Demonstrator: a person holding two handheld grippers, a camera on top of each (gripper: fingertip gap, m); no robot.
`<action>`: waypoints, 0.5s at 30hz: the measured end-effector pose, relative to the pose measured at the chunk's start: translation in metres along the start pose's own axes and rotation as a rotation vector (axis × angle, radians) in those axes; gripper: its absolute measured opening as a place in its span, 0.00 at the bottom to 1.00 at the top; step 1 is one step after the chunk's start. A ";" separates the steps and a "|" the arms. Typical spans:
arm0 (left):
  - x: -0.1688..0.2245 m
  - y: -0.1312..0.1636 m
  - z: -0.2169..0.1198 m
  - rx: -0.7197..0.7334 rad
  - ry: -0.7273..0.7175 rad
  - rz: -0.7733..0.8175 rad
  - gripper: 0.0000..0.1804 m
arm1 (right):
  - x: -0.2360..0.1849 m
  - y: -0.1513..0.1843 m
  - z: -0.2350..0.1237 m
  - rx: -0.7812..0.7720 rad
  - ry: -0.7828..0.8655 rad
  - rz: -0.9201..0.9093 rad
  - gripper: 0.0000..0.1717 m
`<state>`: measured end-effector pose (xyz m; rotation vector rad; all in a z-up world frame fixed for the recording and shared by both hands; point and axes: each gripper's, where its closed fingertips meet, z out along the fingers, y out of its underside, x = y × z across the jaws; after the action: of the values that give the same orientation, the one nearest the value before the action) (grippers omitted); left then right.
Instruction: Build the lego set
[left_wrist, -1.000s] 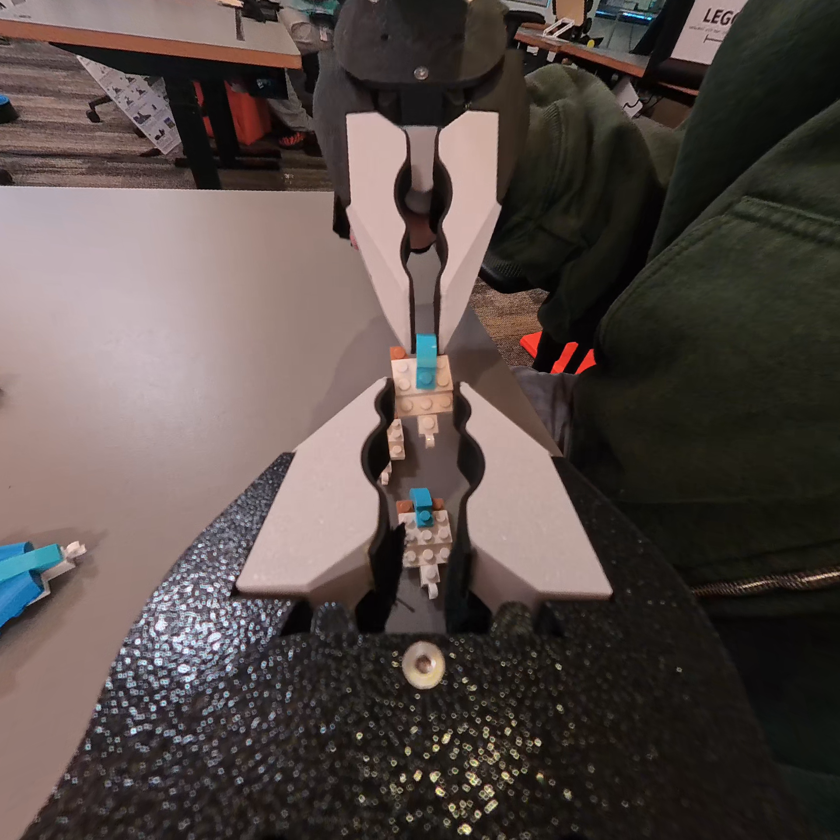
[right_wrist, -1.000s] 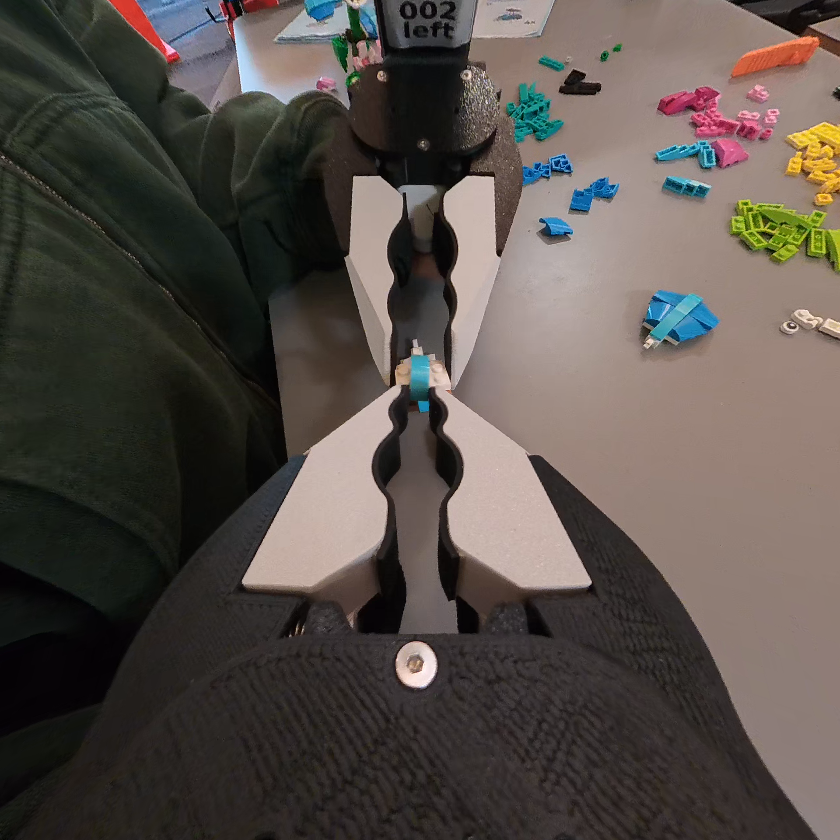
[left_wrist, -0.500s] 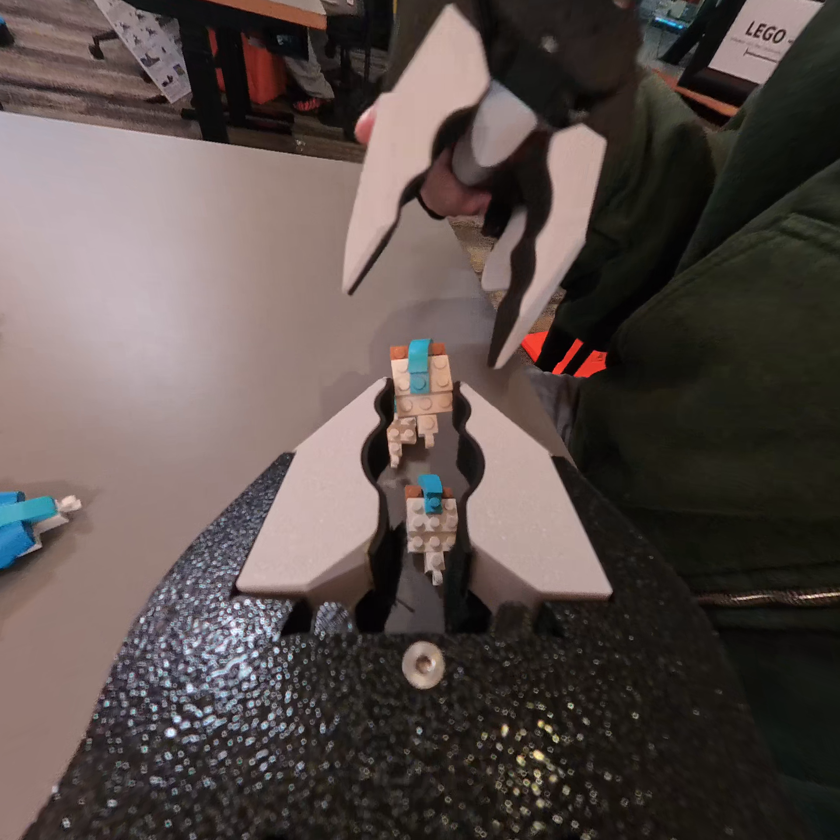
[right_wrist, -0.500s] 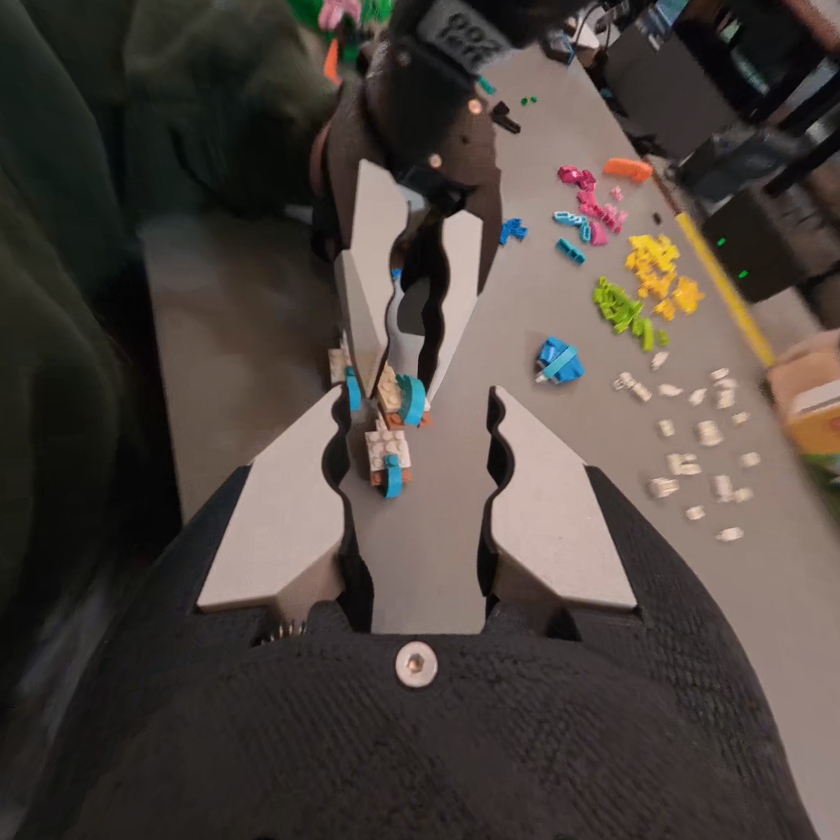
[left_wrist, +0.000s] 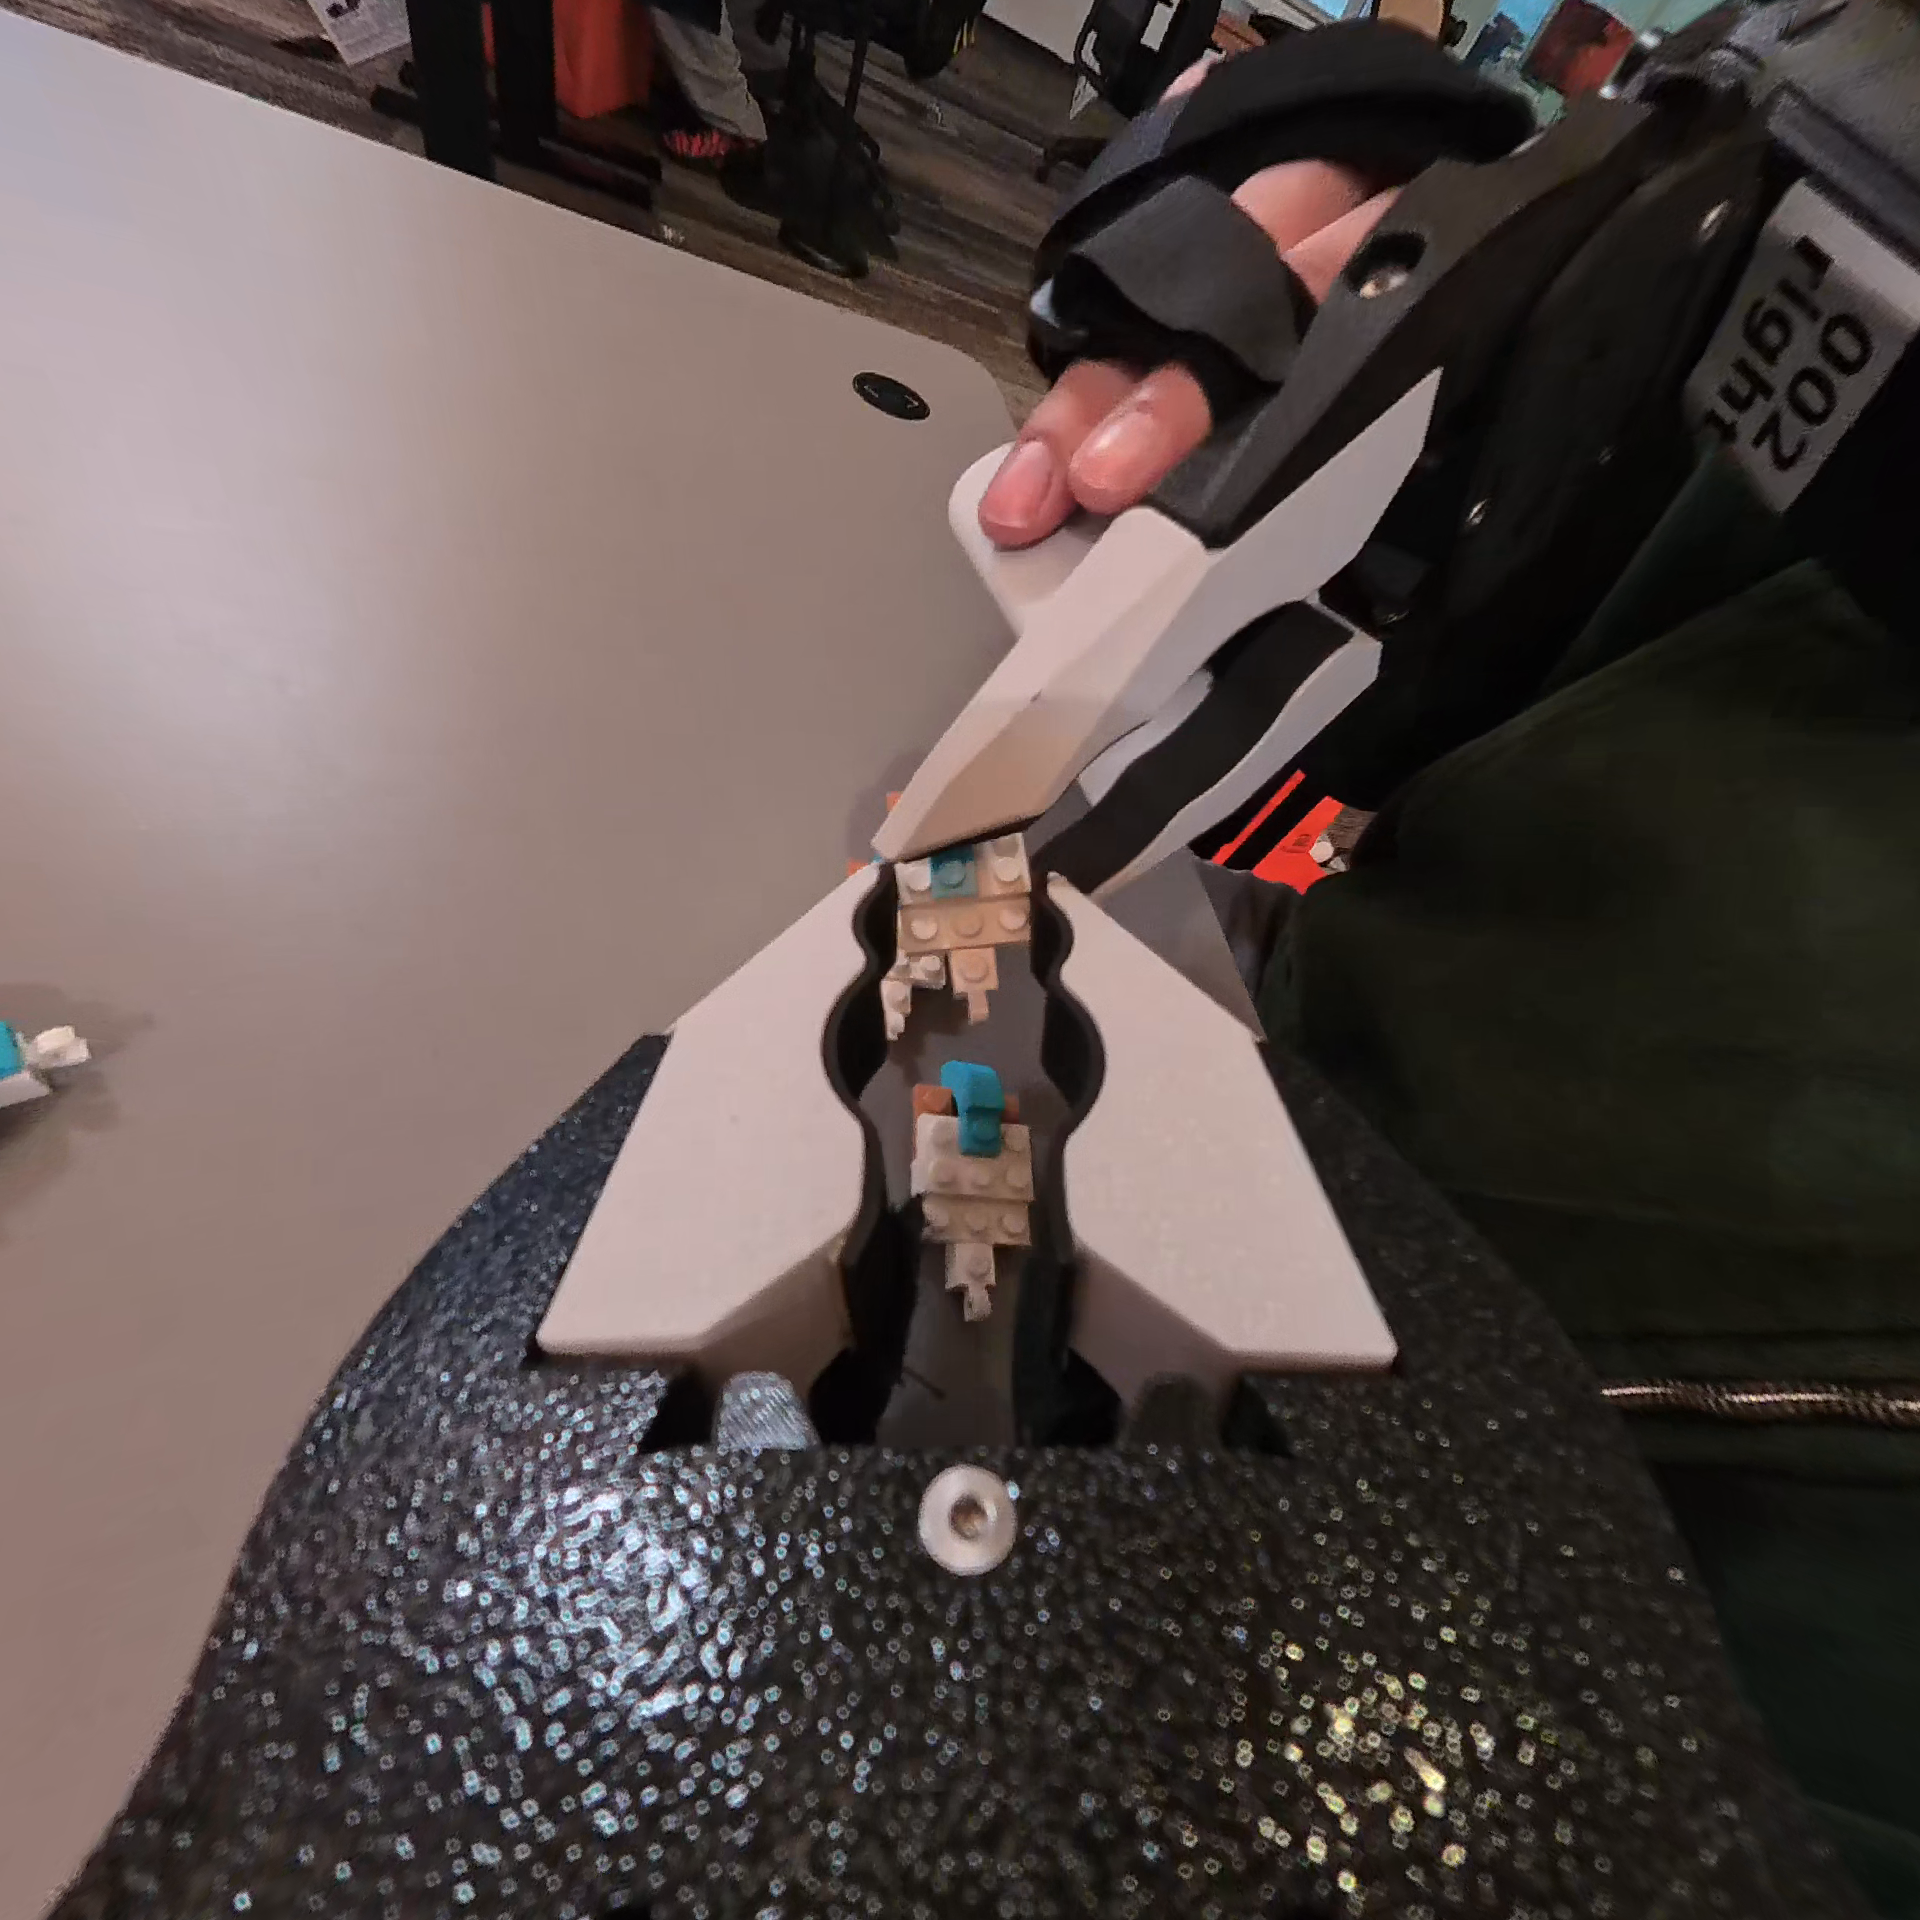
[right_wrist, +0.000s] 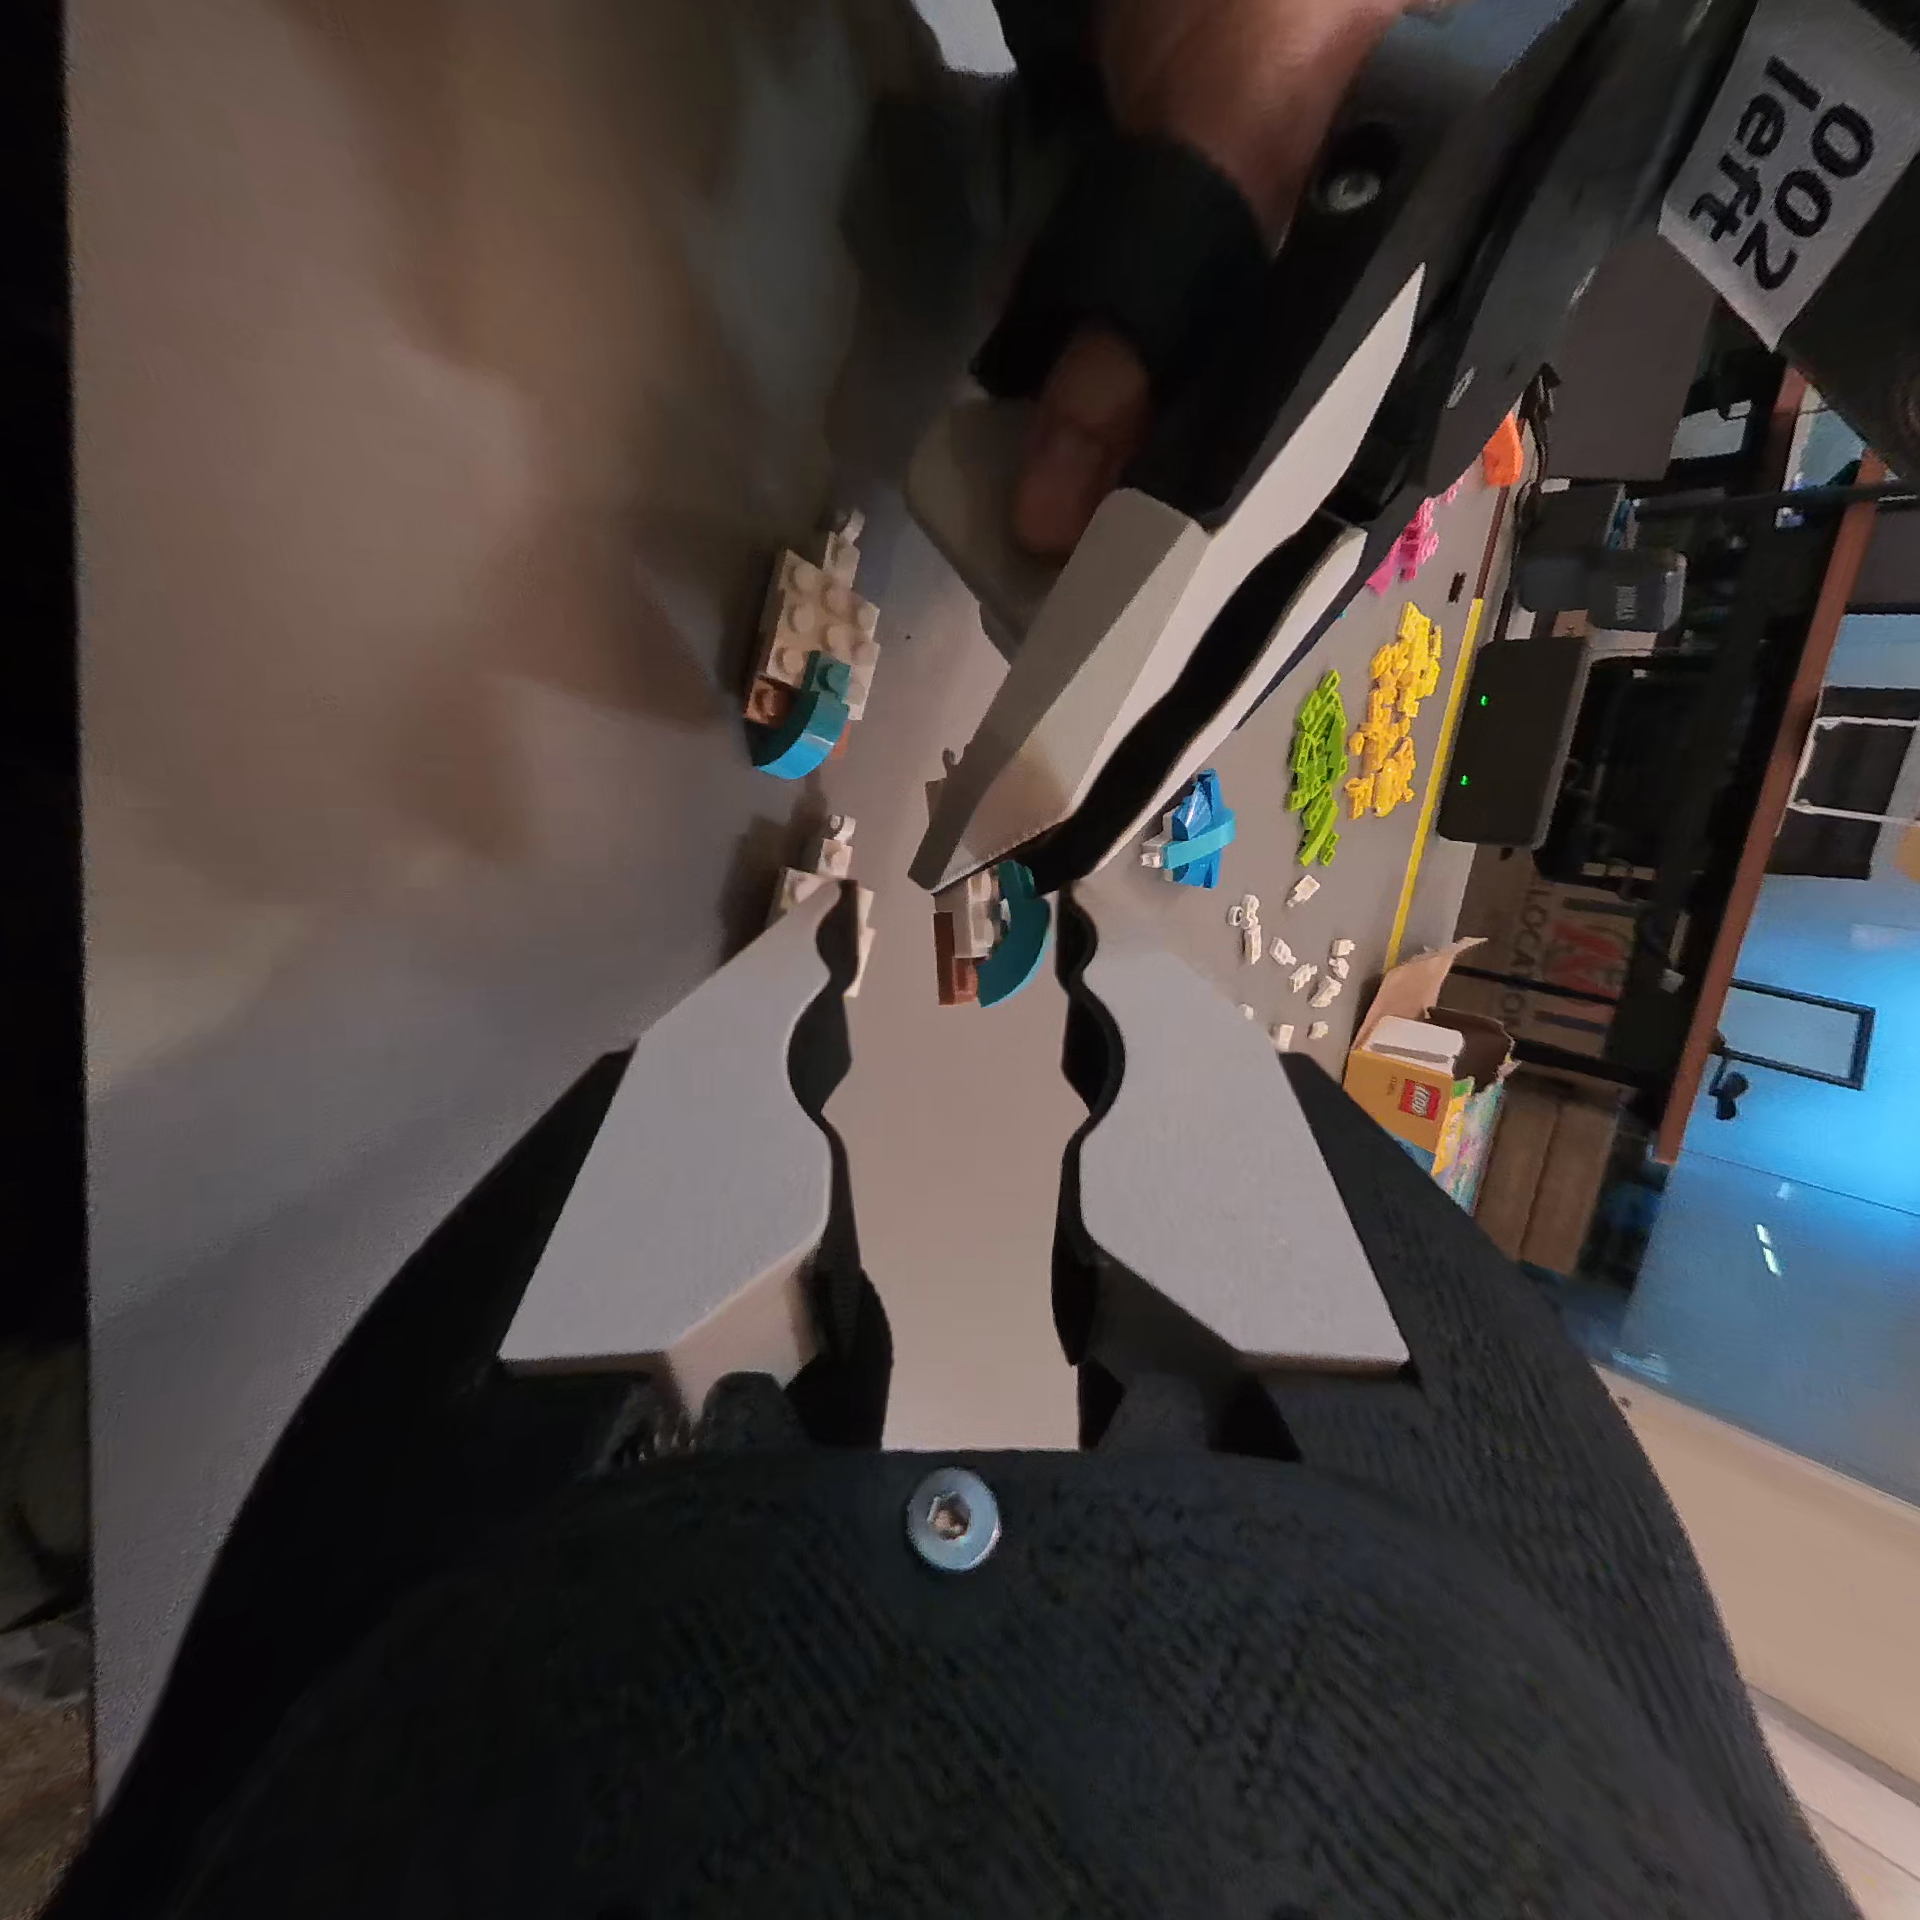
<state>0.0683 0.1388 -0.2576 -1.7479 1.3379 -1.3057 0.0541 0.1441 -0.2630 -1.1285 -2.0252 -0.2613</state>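
Note:
My left gripper (left_wrist: 966, 894) is shut on a small white and tan brick assembly (left_wrist: 966, 920) that carries a teal piece, and holds it above the grey table (left_wrist: 416, 623). My right gripper (left_wrist: 977, 862) comes in from the upper right, turned on its side, with one fingertip (left_wrist: 914, 831) over the assembly's far end. In the right wrist view my right gripper (right_wrist: 956, 914) is open. The assembly (right_wrist: 987, 940) stands between its tips with a gap on the left side. The left gripper (right_wrist: 982, 883) reaches down from the upper right onto it.
A blue brick cluster (right_wrist: 1195, 831), lime bricks (right_wrist: 1314, 769), yellow bricks (right_wrist: 1392, 707) and small white pieces (right_wrist: 1288, 956) lie on the table. A cardboard box (right_wrist: 1423, 1060) stands at its edge. A dark green sleeve (left_wrist: 1558, 1039) is at the right. Only a small space, under 4 cm, lies between the two pairs of fingers.
The right gripper was shut on the teal piece, then opened, lifted away, turned on its side and came back around the assembly's end. The left gripper kept its hold.

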 end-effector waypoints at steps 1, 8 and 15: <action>0.000 0.000 0.000 0.002 0.001 -0.007 0.13 | 0.001 0.001 0.000 -0.007 0.005 -0.006 0.20; 0.000 0.003 0.001 -0.011 0.013 -0.046 0.13 | 0.002 0.005 -0.001 -0.033 0.019 -0.034 0.14; 0.000 0.004 0.001 -0.020 0.018 -0.071 0.13 | 0.001 0.008 0.000 -0.073 0.022 -0.065 0.12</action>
<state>0.0680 0.1368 -0.2618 -1.8153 1.3140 -1.3544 0.0601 0.1495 -0.2636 -1.1008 -2.0501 -0.3820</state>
